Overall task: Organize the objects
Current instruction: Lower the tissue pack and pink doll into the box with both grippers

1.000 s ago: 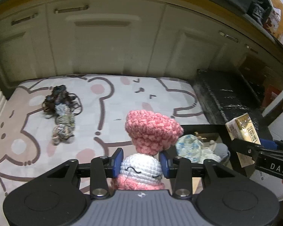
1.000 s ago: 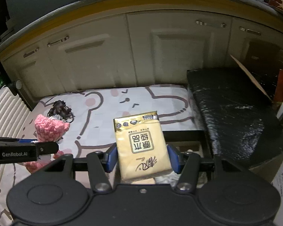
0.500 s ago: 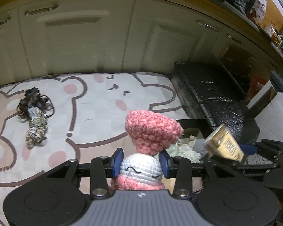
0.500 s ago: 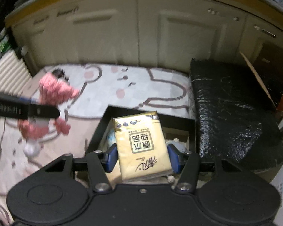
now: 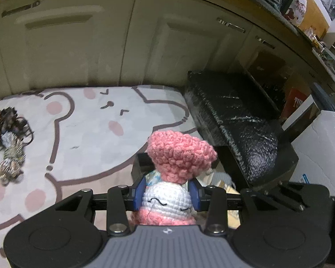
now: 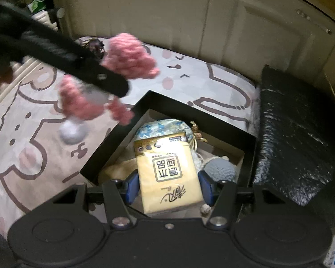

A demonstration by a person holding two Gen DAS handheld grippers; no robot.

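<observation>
Left wrist view: the left gripper [image 5: 167,193], pointing steeply downward, clamps its blue pads [image 5: 138,192] on the white head of a pink-and-white crocheted doll [image 5: 178,156], held over the near left corner of a black open-topped rectangular box [image 5: 140,158]. To the left lies open room on the pale play mat printed with bear outlines [image 5: 84,138], bare except for a dark tangle of cords and striped fabric [image 5: 10,143] at its far left edge; a black plastic-wrapped block [image 5: 234,120] bounds the mat and box on the right, and cream cabinet doors [image 5: 78,44] close the far side. Right wrist view: the right gripper [image 6: 168,186], also tilted downward, grips a yellow soft pack of paper tissues [image 6: 167,174] above the box interior, which holds a blue floral fabric pouch [image 6: 163,127] and a grey crocheted ball [image 6: 221,170]. The doll, blurred, hangs over the box's left rim [image 6: 114,138].
</observation>
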